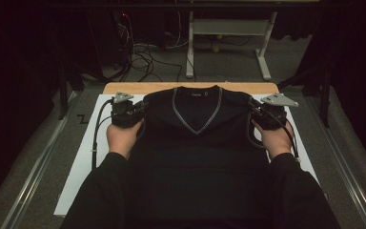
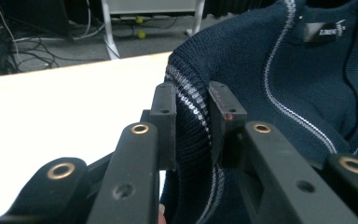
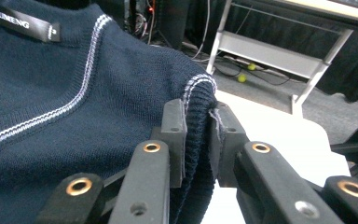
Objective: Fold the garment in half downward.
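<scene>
A navy knitted sleeveless vest (image 1: pixel 195 143) with a V-neck and pale stripe trim lies flat, front up, on the white table top (image 1: pixel 86 157). My left gripper (image 1: pixel 126 113) is at the vest's left armhole and is shut on its striped ribbed edge (image 2: pixel 193 116). At the right armhole my right gripper (image 1: pixel 267 114) is shut on the ribbed edge (image 3: pixel 198 126) just below the shoulder. The neck label (image 3: pixel 28 23) shows inside the collar. A hand holds each gripper.
The white board sits on a wooden table whose far edge (image 1: pixel 190 87) lies just beyond the vest's collar. Behind stand a grey metal table frame (image 1: pixel 228 43), cables on the carpet (image 1: pixel 143 57) and small yellow balls (image 3: pixel 242 77).
</scene>
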`<state>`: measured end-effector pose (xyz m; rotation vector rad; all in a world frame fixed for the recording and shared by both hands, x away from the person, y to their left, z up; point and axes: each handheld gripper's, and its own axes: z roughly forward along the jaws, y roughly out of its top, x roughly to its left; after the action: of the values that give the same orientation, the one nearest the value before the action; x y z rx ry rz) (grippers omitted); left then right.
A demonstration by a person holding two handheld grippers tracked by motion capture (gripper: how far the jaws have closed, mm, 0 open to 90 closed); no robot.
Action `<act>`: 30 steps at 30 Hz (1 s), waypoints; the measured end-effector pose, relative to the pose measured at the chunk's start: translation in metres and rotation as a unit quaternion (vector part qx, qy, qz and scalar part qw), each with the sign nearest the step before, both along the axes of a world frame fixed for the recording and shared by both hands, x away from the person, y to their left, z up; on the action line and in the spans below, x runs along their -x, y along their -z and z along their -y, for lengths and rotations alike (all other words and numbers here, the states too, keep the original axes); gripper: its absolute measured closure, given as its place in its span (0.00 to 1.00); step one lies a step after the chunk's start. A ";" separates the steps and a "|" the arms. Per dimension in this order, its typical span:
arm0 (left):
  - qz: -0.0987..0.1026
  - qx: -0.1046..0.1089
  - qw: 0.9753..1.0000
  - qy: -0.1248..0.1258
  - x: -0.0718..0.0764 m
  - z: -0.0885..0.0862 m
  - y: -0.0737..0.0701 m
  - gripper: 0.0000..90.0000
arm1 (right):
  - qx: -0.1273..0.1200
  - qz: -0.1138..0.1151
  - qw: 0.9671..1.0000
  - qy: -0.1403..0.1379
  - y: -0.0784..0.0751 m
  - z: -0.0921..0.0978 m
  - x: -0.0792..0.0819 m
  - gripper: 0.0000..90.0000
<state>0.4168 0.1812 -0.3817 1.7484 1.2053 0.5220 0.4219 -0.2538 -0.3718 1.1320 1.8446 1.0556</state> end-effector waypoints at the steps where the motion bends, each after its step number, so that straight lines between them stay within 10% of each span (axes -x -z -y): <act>1: -0.002 0.000 1.000 0.002 0.004 -0.001 0.002 0.78 | 0.000 0.000 1.000 -0.003 0.003 0.000 0.003 0.87; 20: 0.014 -0.009 0.998 0.056 0.101 -0.017 0.046 0.78 | -0.011 0.021 0.997 -0.067 0.033 0.012 0.095 0.87; 30: 0.004 -0.013 0.997 0.081 0.126 -0.019 0.060 0.78 | -0.009 0.010 0.997 -0.080 0.057 0.018 0.127 0.87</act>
<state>0.2909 0.2003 -0.4419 1.8455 1.0442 0.4501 0.2953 -0.2718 -0.4291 0.9927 1.9399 1.1713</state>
